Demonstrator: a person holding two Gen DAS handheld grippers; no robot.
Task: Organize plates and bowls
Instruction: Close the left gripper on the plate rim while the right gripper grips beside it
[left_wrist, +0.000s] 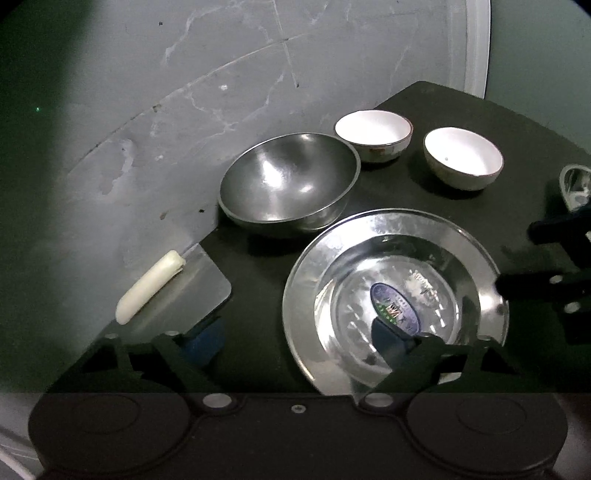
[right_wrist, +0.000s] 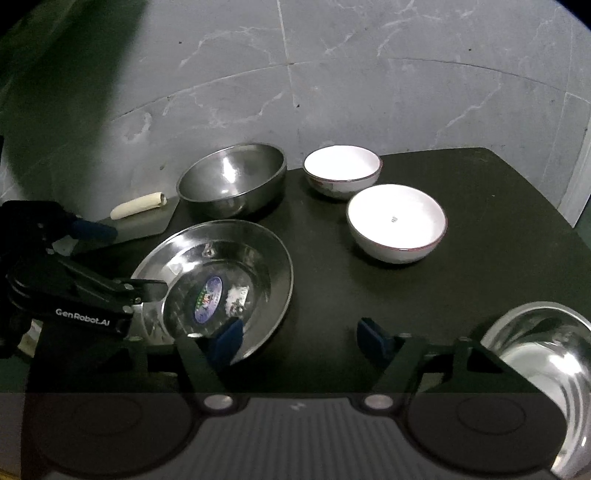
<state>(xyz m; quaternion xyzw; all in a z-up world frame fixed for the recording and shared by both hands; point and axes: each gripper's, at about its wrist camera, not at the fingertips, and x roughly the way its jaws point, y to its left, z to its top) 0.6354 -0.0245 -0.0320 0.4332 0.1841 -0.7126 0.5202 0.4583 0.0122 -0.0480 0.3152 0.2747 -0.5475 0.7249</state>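
A shiny steel plate (left_wrist: 395, 295) (right_wrist: 218, 280) with an oval sticker lies on the dark table. Behind it stands a steel bowl (left_wrist: 290, 181) (right_wrist: 232, 179). Two white bowls stand to the right, one at the back (left_wrist: 373, 134) (right_wrist: 341, 170) and one nearer (left_wrist: 463, 157) (right_wrist: 397, 221). My left gripper (left_wrist: 299, 343) is open and empty, its right finger over the plate's near rim. My right gripper (right_wrist: 301, 339) is open and empty, its left fingertip over the plate's right rim.
A cleaver (left_wrist: 173, 284) (right_wrist: 140, 216) with a cream handle lies at the table's left edge. Another steel dish (right_wrist: 546, 365) sits at the near right. The table (right_wrist: 498, 258) has a curved edge. A grey tiled floor lies beyond.
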